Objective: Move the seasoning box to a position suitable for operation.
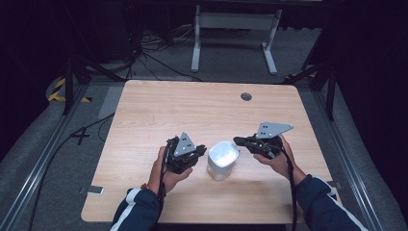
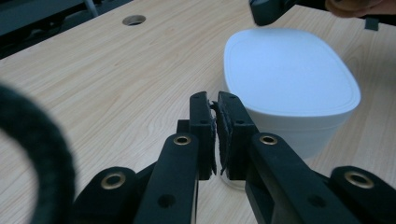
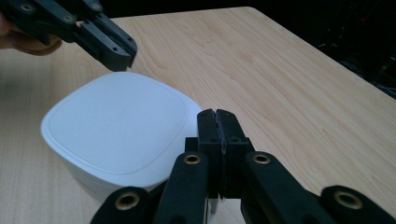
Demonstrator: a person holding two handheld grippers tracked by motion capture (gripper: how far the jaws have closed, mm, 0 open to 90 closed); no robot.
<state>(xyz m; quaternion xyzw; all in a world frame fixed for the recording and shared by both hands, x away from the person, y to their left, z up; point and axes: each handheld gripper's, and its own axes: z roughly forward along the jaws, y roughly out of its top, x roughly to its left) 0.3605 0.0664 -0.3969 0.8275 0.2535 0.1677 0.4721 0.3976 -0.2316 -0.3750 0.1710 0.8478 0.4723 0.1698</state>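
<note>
Sitting near the front middle of the wooden table [image 1: 159,106], the white lidded container [image 1: 223,159] stands upright between the two grippers, touched by neither. The left gripper [image 1: 198,153] hovers just beside its left wall and the right gripper [image 1: 239,141] just above its far right edge; both have their jaws pressed together with nothing between them — the gripper views show the pads meeting flat. The container looks like thin moulded plastic: a rounded-square body, translucent toward the base, under a smooth matte white lid [image 2: 287,70] with a shallow raised rim running round the top. It probably weighs little unless filled, and what is inside cannot be told. Being light, it would likely slide or tip under a sideways nudge, so one gripper should steady the body while the other works. The walls look smooth and slightly tapered, likely slippery to rubber pads, and may flex if squeezed hard — a firm but moderate pinch across the body, low down, seems the safest hold. For taking the lid off, the overhanging lip at a corner offers the best purchase, since the flat top gives the jaws nothing to bite. Either gripper would first have to open wide.
</note>
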